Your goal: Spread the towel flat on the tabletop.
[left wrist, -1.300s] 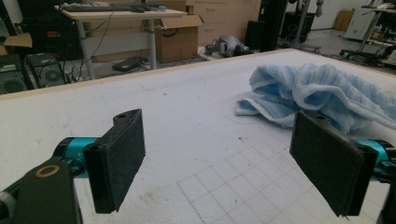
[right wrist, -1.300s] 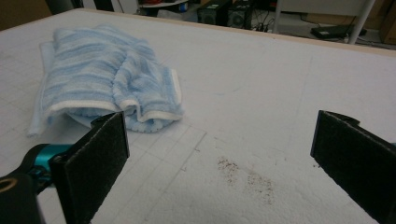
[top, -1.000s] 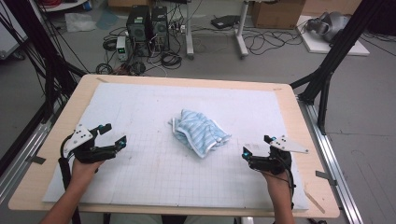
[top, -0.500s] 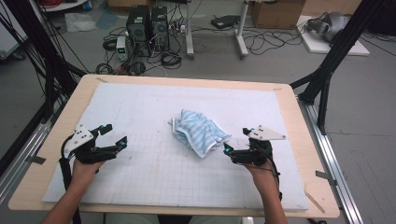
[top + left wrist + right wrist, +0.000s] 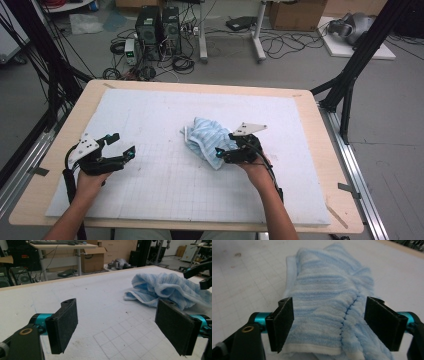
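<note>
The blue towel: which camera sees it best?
The right gripper view: the striped blue towel sits close up between the jaws, stitching visible. The high view shows the towel small and crumpled; the left gripper view shows it farther off, from the side.

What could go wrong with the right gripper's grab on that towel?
1. The right gripper, jaws just closing, straddles a thick bunched fold of the blue towel, pads not yet pressing; it may pinch several layers.
2. The left gripper sits open, apart from the towel, so a pull may drag the whole heap across the mat.

Blue striped towel point(image 5: 206, 140) crumpled, mid-mat.
</note>
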Action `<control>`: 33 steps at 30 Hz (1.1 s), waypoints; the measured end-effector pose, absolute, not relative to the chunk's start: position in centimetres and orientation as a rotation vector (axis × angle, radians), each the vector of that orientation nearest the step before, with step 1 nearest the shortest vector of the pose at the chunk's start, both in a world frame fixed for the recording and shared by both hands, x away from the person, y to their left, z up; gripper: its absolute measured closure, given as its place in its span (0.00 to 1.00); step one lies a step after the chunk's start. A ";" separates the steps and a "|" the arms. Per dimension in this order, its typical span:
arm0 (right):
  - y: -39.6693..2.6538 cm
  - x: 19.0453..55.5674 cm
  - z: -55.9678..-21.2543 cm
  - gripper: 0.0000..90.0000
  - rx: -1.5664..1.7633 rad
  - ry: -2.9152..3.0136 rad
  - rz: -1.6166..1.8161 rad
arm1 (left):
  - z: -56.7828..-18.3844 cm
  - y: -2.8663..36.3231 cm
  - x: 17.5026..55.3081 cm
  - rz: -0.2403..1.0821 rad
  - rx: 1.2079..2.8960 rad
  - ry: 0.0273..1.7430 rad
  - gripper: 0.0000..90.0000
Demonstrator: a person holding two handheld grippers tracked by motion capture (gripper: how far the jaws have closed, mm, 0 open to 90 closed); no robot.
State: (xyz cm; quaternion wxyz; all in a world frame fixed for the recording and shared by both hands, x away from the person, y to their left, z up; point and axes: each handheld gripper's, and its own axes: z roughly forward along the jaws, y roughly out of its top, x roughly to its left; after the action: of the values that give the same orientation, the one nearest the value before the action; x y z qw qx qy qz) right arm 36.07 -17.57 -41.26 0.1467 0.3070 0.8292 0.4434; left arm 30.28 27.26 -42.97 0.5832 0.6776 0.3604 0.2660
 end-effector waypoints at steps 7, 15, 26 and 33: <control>-15.4 37.9 -43.1 0.35 0.905 2.486 1.107 | -43.1 27.1 30.4 0.611 1.584 0.842 0.21; -15.3 37.9 -42.7 0.83 0.883 2.502 1.128 | -43.2 27.4 30.5 0.611 1.585 0.855 0.22; -13.1 39.0 -38.2 0.87 0.815 2.501 1.480 | -43.0 27.8 30.6 0.625 1.567 0.872 0.23; -10.8 43.1 -37.5 0.87 0.970 2.432 1.420 | -43.0 28.0 30.6 0.628 1.565 0.881 0.23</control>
State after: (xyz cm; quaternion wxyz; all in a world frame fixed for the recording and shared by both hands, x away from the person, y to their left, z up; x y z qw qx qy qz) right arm 43.10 -10.76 -37.50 0.0812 0.3246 0.8138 0.4752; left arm 30.61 28.03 -43.02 0.5808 0.6696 0.3770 0.2686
